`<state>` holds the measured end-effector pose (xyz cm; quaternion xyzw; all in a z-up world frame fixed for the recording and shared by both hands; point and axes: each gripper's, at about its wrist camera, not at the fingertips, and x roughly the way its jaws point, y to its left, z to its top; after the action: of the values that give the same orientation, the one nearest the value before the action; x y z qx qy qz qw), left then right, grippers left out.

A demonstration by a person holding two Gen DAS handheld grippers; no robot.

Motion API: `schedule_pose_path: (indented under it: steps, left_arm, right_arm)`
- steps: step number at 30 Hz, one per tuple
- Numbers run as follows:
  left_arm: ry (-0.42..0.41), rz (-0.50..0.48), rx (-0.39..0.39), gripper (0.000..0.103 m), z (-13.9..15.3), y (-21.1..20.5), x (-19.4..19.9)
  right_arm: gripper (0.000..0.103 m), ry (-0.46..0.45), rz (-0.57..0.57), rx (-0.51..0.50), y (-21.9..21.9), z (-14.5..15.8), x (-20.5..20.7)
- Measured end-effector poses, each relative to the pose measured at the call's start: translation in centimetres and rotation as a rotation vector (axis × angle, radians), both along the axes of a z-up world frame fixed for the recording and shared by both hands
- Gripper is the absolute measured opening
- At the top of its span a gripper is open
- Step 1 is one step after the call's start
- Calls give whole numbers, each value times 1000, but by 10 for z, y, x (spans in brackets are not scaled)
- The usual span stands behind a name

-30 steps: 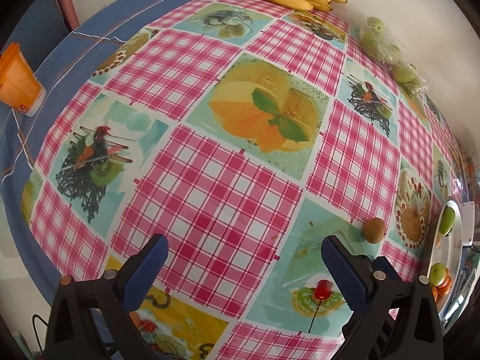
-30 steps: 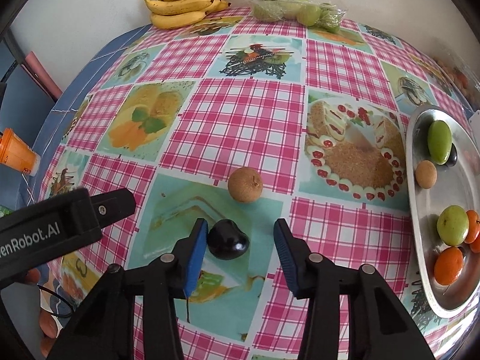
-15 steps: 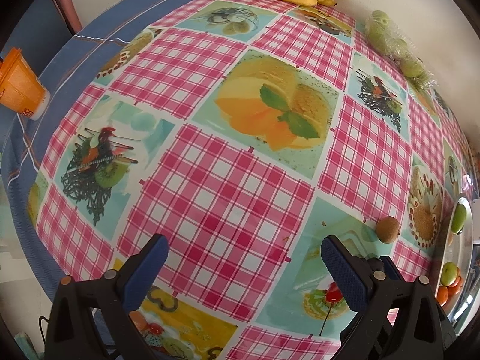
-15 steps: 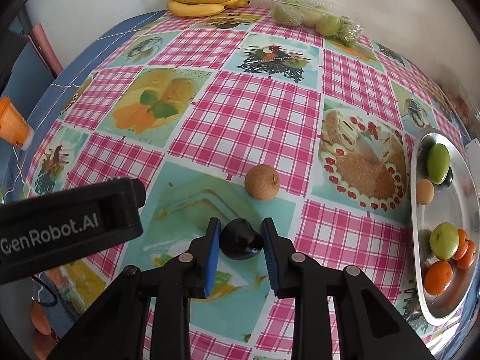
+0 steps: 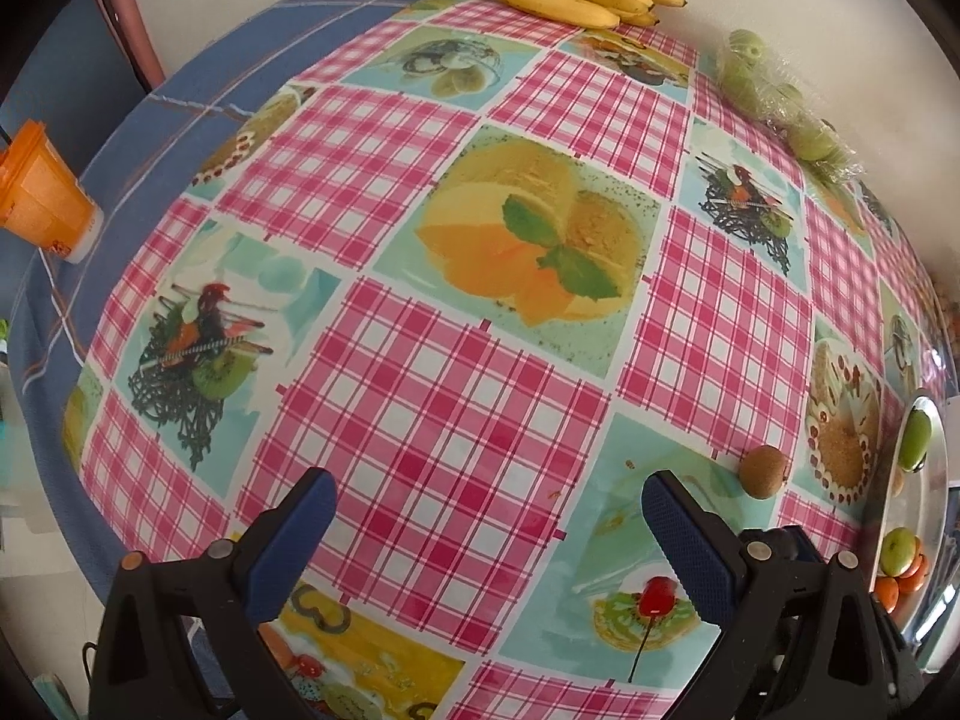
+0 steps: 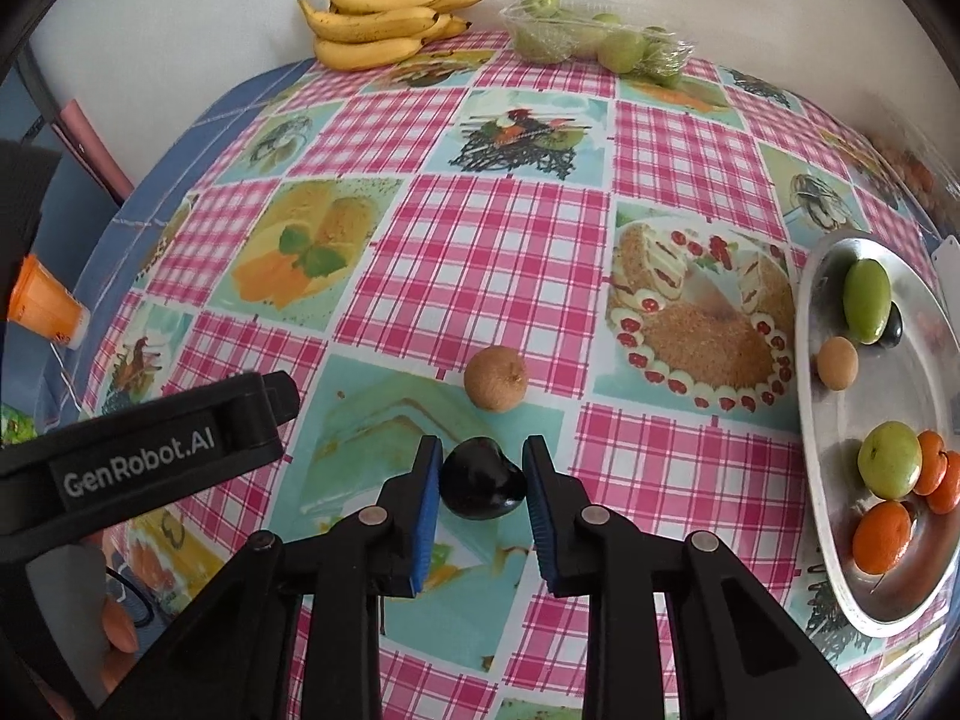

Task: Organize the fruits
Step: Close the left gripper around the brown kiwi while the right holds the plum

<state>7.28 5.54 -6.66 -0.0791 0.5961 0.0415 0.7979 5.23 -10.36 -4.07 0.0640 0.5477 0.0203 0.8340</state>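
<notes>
My right gripper (image 6: 483, 477) is shut on a dark purple plum (image 6: 482, 487), held just above the patterned tablecloth. A brown round fruit (image 6: 496, 377) lies just beyond it; it also shows in the left wrist view (image 5: 763, 471). A metal tray (image 6: 840, 420) at the right holds a green mango (image 6: 867, 300), a small brown fruit (image 6: 837, 362), a green apple (image 6: 889, 459) and oranges (image 6: 882, 537). My left gripper (image 5: 486, 519) is open and empty above the cloth, left of the right one.
A banana bunch (image 6: 378, 24) and a bag of green fruits (image 6: 600, 39) lie at the far edge by the wall. An orange cup (image 5: 42, 195) stands at the left on the blue cloth. The left gripper's body (image 6: 144, 462) sits close on the left.
My right gripper closed its fingers on the dark plum and has lifted it slightly. The left gripper stayed open, with its view shifting a little.
</notes>
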Motion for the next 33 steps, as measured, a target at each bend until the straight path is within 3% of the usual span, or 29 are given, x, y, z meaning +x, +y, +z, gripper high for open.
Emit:
schedule_pose_path:
  steps: [8,17,26,33]
  left_arm:
    - [-47,-85,-16,101,6,-29,0]
    - [-70,-180,-61,92,9,-60,2]
    - [-105,-245,-113,76,14,-87,8]
    - [-99,-277,-118,57,7,-100,13]
  right_arm:
    - [28,-2,-122,49,-40,12,-8]
    - [28,-16,-227,118,-85,27,-21]
    - [28,-11,-282,171,-104,28,-27]
    - [28,-14,-271,173,-102,29,-27]
